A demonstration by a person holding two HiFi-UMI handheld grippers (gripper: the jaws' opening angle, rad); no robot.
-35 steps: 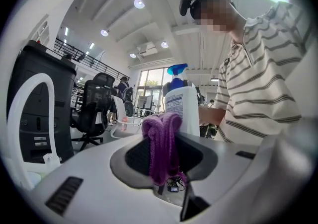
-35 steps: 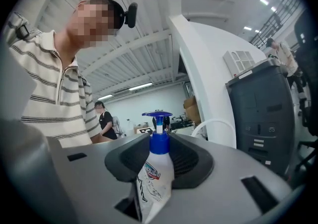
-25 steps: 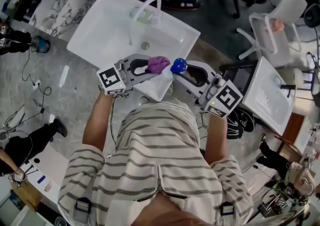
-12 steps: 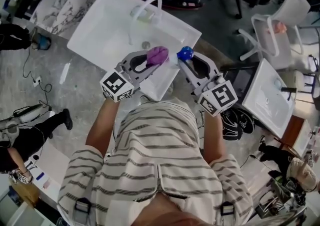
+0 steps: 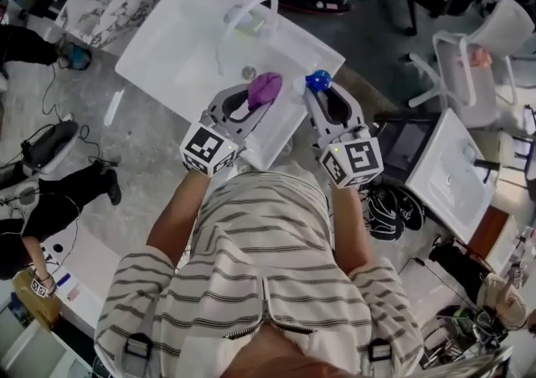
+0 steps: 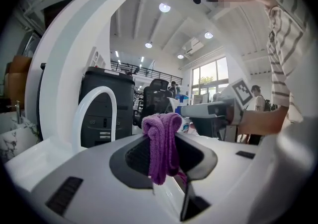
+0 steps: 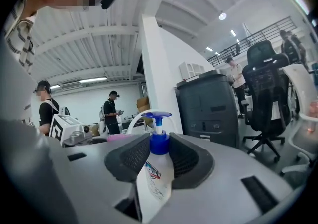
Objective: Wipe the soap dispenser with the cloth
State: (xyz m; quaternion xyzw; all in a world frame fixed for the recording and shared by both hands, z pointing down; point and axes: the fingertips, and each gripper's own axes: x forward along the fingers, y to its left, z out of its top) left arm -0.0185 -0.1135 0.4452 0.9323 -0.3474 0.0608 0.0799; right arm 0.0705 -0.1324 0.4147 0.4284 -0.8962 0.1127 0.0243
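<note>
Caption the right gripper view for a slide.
Right tool clamps a white plastic soap dispenser with a blue pump head.

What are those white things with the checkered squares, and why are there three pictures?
They are two grippers, like big tongs. There is no robot: a person holds one in each hand. The squares are markers on cubes that are part of the grippers.

One picture comes from a camera on the person's head. It looks down at their arms and at a white sink with a curved tap. The other two come from small cameras that ride on the grippers and look along the jaws.

The left gripper pinches a purple cloth. The right gripper clamps a soap dispenser with a blue pump. Both are held side by side over the sink's near edge, and the cloth and the bottle are not touching yet. The cloth is probably about to wipe the bottle.
</note>
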